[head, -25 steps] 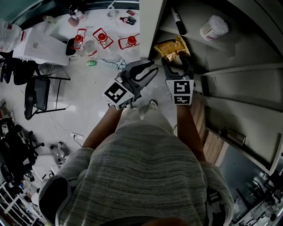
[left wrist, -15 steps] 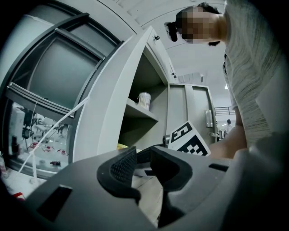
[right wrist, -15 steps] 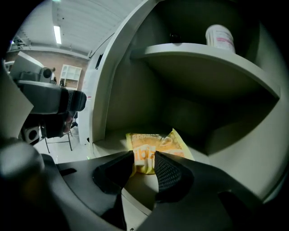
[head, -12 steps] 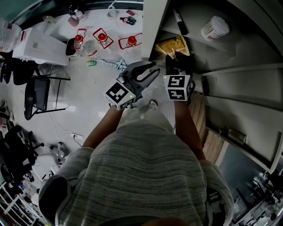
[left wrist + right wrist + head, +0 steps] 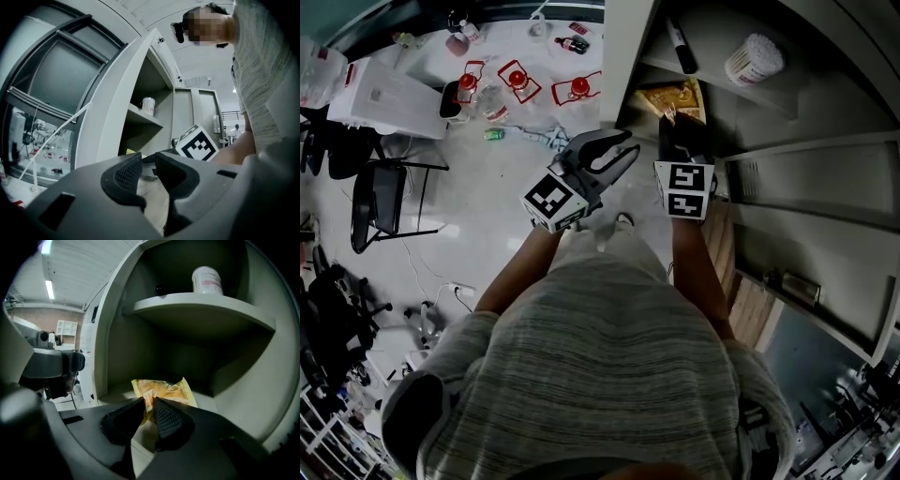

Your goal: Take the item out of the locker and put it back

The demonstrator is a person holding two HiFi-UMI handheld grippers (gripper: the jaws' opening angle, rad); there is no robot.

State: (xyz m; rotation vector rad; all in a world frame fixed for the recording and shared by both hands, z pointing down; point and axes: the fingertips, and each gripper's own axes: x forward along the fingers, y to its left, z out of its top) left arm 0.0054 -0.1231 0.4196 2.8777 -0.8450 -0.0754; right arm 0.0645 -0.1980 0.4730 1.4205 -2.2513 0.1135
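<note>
A yellow snack packet (image 5: 675, 97) lies on the lower shelf of the open locker (image 5: 712, 122). In the right gripper view the packet (image 5: 166, 389) lies just ahead of the jaws. My right gripper (image 5: 682, 127) reaches into the locker. Its jaws have just been closing, and its pads (image 5: 166, 416) now pinch the packet's near edge, so my right gripper (image 5: 150, 404) is shut on it. My left gripper (image 5: 623, 145) hangs outside the locker, left of the door. In its own view the left gripper (image 5: 149, 161) shows a narrow gap with nothing in it.
On the upper shelf (image 5: 201, 310) stand a round white container (image 5: 755, 58) and a black marker (image 5: 680, 42). The locker door (image 5: 614, 56) stands open between the grippers. A white table (image 5: 516, 37) with red items and a chair (image 5: 380, 202) are at the left.
The right gripper's jaws have come together on the packet's edge, and the gripper edged slightly deeper into the locker. The left gripper has kept still.
</note>
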